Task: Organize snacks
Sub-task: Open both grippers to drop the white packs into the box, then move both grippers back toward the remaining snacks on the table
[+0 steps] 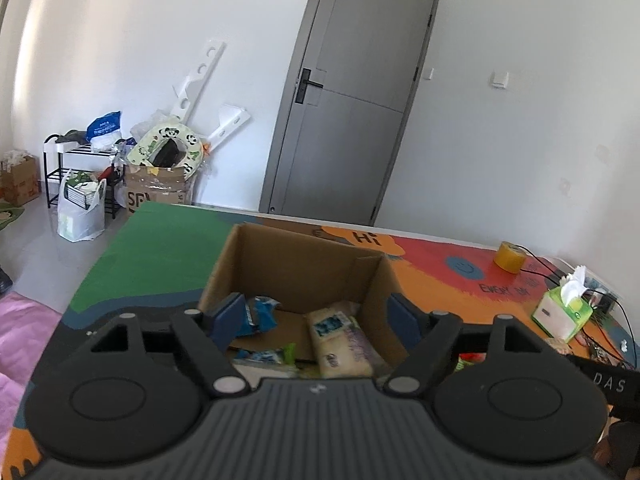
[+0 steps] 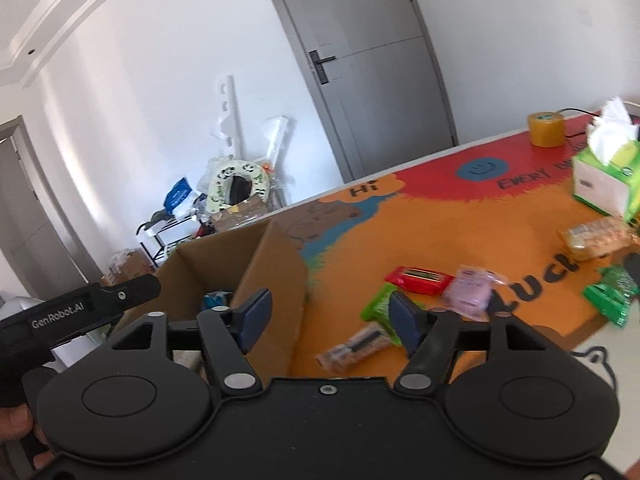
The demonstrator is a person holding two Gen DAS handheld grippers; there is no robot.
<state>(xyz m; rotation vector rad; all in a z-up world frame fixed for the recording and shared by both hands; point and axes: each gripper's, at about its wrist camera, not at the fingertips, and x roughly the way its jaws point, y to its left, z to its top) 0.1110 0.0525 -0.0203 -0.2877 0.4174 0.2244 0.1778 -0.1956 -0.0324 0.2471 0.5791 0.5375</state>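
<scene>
An open cardboard box (image 1: 296,264) stands on the colourful table mat (image 1: 168,256). Inside lie a blue packet (image 1: 260,314), a pale packet (image 1: 340,340) and a small green-blue one (image 1: 268,356). My left gripper (image 1: 316,318) hangs open over the box's near side; the blue packet is beside its left pad, not pinched. My right gripper (image 2: 330,320) is open and empty, just right of the box (image 2: 276,280). Beyond it, loose on the mat, lie a red packet (image 2: 420,280), a pink packet (image 2: 470,292), a green packet (image 2: 378,306) and a clear brownish packet (image 2: 356,346).
More snacks lie at the right: a biscuit pack (image 2: 596,238) and a green pack (image 2: 612,296). A tissue box (image 2: 604,184) and a yellow tape roll (image 2: 546,128) stand farther back, with cables (image 1: 560,276). The left tool's black housing (image 2: 80,312) is left of the box.
</scene>
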